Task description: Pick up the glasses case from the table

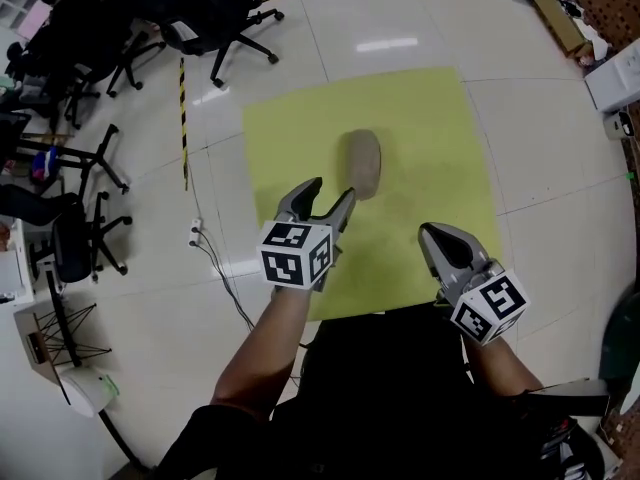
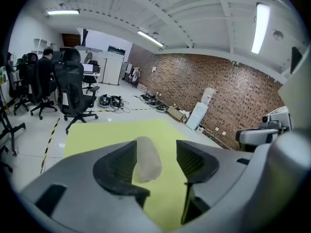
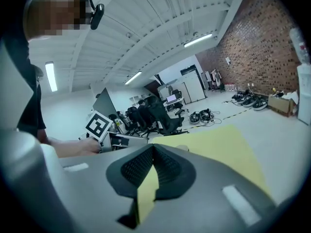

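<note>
The glasses case is a beige-grey oblong lying on the yellow-green table top, near its middle. My left gripper hovers just short of the case's near end, jaws open and nothing between the pads. In the left gripper view the case shows in the gap beyond the left gripper, apart from both fingers. My right gripper hangs over the table's near right part, shut and empty. Its pads meet in the right gripper view.
Black office chairs stand on the pale tiled floor at the upper left. A yellow-black tape line and a white power strip with cable lie left of the table. Boxes sit at the upper right.
</note>
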A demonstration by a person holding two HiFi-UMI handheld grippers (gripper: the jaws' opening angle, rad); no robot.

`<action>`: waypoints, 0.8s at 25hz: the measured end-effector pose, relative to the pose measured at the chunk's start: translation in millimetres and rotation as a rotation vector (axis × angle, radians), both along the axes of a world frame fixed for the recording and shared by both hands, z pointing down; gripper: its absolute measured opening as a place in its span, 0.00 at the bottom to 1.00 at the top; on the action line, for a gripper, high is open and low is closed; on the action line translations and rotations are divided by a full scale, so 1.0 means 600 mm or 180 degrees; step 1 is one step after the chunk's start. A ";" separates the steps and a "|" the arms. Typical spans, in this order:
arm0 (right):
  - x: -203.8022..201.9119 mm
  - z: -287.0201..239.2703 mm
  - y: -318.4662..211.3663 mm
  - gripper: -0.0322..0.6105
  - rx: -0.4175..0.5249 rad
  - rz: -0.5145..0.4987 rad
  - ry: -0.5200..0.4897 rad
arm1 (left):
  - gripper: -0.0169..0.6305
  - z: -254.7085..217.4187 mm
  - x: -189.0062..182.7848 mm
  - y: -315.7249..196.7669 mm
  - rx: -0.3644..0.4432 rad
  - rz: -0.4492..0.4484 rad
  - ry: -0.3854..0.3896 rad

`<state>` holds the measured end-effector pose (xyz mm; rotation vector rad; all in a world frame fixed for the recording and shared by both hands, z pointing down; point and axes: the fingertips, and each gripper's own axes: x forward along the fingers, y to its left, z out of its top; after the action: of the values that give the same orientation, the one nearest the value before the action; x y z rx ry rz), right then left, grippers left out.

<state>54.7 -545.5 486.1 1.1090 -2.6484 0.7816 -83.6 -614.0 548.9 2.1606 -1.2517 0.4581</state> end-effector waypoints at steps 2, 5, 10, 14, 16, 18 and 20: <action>0.008 0.014 -0.010 0.05 -0.0055 -0.0016 -0.0019 | 0.45 0.029 0.006 -0.020 -0.0095 -0.0040 -0.0040; 0.016 0.038 -0.020 0.05 -0.0116 -0.0053 -0.0021 | 0.48 0.073 0.016 -0.044 -0.0266 -0.0087 -0.0054; 0.026 0.074 -0.032 0.05 -0.0229 -0.0138 -0.0057 | 0.56 0.122 0.039 -0.081 -0.0417 -0.0136 -0.0099; 0.036 0.101 -0.045 0.05 -0.0312 -0.0113 -0.0115 | 0.64 0.165 0.056 -0.102 -0.0518 -0.0103 -0.0301; 0.038 0.109 -0.050 0.05 -0.0334 -0.0091 -0.0141 | 0.66 0.190 0.059 -0.108 -0.0606 -0.0091 -0.0362; 0.042 0.117 -0.053 0.05 -0.0356 -0.0056 -0.0163 | 0.68 0.211 0.064 -0.112 -0.0705 -0.0094 -0.0363; 0.047 0.127 -0.055 0.05 -0.0395 -0.0013 -0.0178 | 0.69 0.227 0.070 -0.115 -0.0783 -0.0092 -0.0363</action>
<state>83.0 -578.2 562.1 1.0647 -2.6050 0.9753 -41.8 -682.7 685.2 1.9302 -1.2161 0.6940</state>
